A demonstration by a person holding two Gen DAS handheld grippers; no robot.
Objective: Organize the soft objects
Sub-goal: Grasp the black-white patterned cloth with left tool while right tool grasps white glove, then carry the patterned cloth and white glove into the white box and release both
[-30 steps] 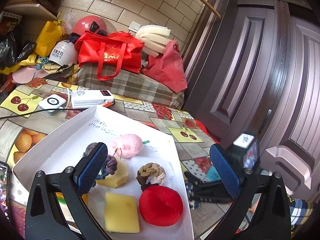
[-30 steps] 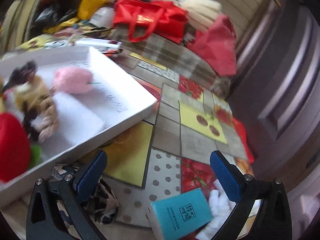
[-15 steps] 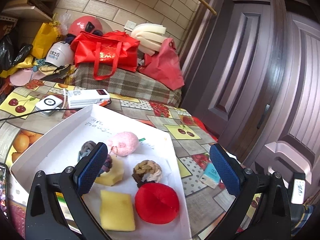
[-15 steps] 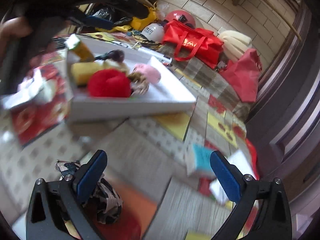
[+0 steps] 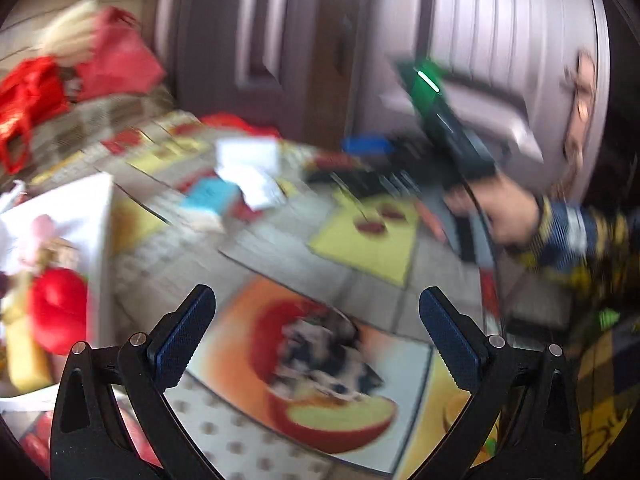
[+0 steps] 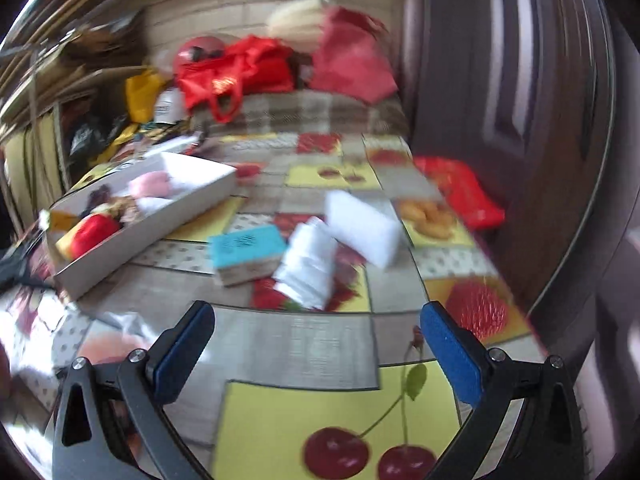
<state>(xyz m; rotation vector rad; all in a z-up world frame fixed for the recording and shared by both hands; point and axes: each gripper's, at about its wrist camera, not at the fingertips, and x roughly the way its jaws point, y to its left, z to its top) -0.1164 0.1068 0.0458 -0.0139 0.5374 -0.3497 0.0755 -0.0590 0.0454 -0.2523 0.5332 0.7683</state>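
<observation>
Fruit-print tablecloth [image 6: 320, 344] under both wide-spread hand-held grippers [image 5: 316, 332] [image 6: 316, 340]; white tray [image 6: 160, 220] runs diagonally.

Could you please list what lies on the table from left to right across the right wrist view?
White tray holding the red plush → teal box → white folded cloth → white block → red bag.

Red plush ball [image 6: 94, 232], pink puff [image 6: 150, 184], yellow sponge [image 5: 24, 354], all inside white tray [image 6: 160, 220]
</observation>
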